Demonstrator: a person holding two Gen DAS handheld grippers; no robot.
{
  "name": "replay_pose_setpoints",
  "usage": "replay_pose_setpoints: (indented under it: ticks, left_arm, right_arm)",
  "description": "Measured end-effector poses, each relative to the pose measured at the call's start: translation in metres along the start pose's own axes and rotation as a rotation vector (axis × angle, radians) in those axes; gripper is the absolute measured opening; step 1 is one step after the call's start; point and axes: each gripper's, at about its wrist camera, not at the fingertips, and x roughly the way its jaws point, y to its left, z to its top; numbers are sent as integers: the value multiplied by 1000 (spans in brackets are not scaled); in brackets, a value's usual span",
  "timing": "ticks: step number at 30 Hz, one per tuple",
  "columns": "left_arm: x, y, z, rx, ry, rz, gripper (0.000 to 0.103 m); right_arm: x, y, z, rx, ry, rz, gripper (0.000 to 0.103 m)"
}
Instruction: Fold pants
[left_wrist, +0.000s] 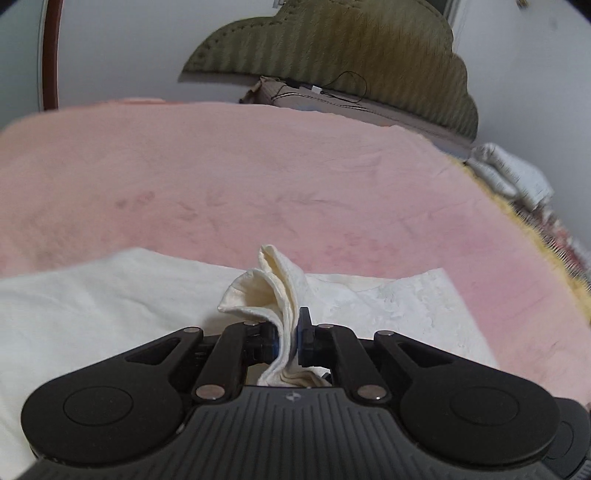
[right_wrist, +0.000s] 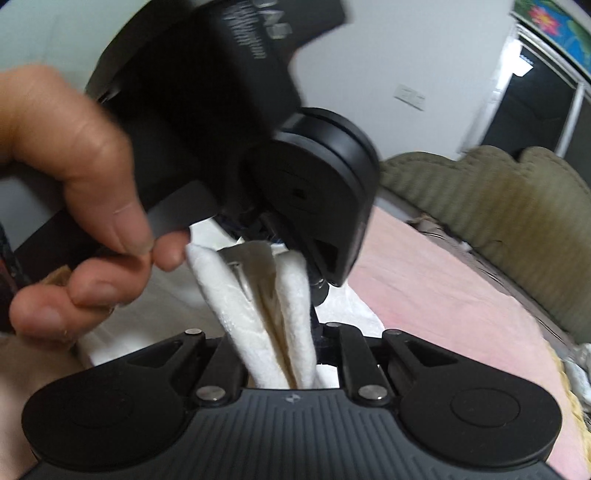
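The pants (left_wrist: 284, 295) are pinched in both the left claw (left_wrist: 287, 339) and right claw (right_wrist: 280, 354), each pressed together on bunched white cloth.

Bed w/ pink blanket (left_wrist: 258, 177), white pants (left_wrist: 92, 302) spread on it, near edge.

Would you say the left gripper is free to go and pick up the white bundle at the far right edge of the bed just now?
Probably not yet. The left gripper is shut on a gathered fold of the white pants, so it would have to let go first. The pink blanket between it and the white bundle looks unobstructed.
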Motion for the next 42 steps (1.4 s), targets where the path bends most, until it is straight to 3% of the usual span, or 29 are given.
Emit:
replay_pose_setpoints:
  ticks: [2,4,6,8,11,12,15,18,20,21,22,25,27,28,30,34,38,42]
  left_arm:
    - [7,3,-3,21,33,33,10]
    - [16,6,-9,17,71,44,13]
    - [14,11,-12,-8,73,59,29]
    - [5,21,-10,-55,57,65,43]
    - [-17,39,-3,-89,-16,154,54]
    - [-27,42,1,-87,-50,198,62]
    - [-52,53,8,-19,-138,392,77]
    - [-61,52,11,154,-172,665,86]
    - [-63,54,10,233,-185,767,86]
    - [-67,55,11,228,-191,748,86]
    - [-73,56,11,197,-196,666,87]
    - [-74,58,15,54,-160,356,87]
    - [-65,51,15,37,-139,231,87]
    - [-59,44,15,60,-133,212,87]
    - [-42,25,13,156,-133,267,87]
    - [1,6,2,311,-93,458,86]
    - [36,17,-4,315,-33,528,84]
    - [20,27,-7,251,-90,552,84]
  right_arm:
    - [5,9,1,13,7,26,11]
    - [13,7,0,38,44,71,20]
    - [16,9,-2,66,74,111,31]
    - [9,6,-5,78,81,124,34]
    - [-17,-13,-6,147,70,228,61]
    - [-29,-22,-7,171,49,278,68]
    - [-50,-46,-8,275,-10,392,68]
    - [-39,-61,-10,361,-2,354,68]
    - [-18,-55,-15,406,92,307,68]
    - [-8,-49,-20,427,163,320,69]
    - [-5,-44,-23,430,179,331,68]
    - [-22,-43,-21,374,58,313,67]
    - [-37,-28,-16,272,-12,226,67]
    - [-39,-20,-12,202,-28,171,66]
    - [-41,-2,-9,84,-36,118,58]
    - [-36,25,-6,-8,-32,161,47]
    - [-21,46,-9,-89,-4,138,47]
    - [-11,60,-10,-167,-10,81,41]
